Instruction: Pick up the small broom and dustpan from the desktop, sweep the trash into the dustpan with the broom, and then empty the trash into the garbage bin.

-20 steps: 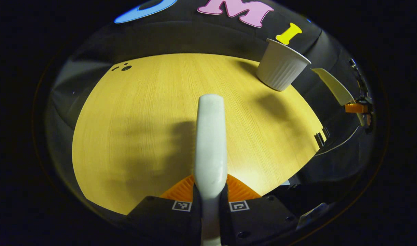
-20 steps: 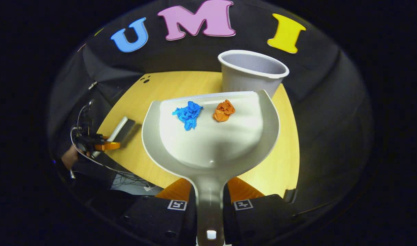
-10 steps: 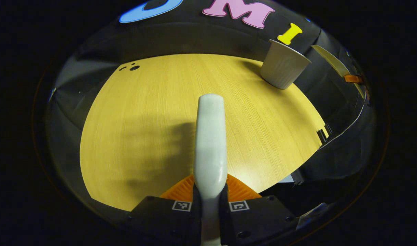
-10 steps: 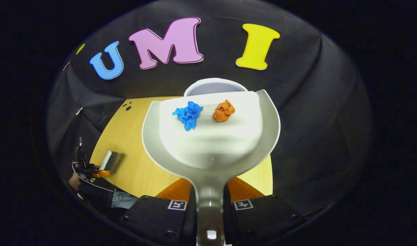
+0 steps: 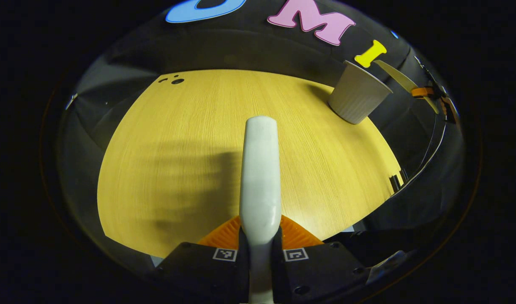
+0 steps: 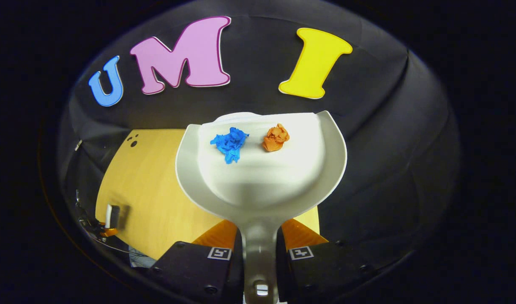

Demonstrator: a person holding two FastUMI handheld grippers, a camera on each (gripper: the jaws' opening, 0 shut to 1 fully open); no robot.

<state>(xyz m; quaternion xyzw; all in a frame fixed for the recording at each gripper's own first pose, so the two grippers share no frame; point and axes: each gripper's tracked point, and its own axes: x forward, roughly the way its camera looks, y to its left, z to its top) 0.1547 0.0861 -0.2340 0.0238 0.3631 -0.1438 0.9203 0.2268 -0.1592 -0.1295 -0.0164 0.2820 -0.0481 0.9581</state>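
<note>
Left tongs [image 5: 260, 249]: in the left gripper view we see them clamped on the pale handle of the broom [image 5: 260, 169], which runs straight forward above the bench [image 5: 177, 147]; its shadow falls on the wood to the left.

Right tongs [image 6: 260, 253]: in the right gripper view we see both fingers pressed on the handle of the dustpan [image 6: 262, 177], which is held up with its front lip toward the booth wall.

Trash: a crumpled blue scrap [image 6: 230, 142] and a crumpled orange scrap [image 6: 276, 137] lie side by side, apart, near the front lip of the pan.

Garbage bin [image 5: 358, 98]: a ribbed white cup-shaped bin standing at the far right edge of the bench; in the right gripper view we see just a sliver of its rim above the pan's front lip.

Across views: we see the raised dustpan, edge-on, above and just right of the bin in the left gripper view, and the left tongs with the broom, small, at the bench's lower left edge in the right gripper view.
</note>
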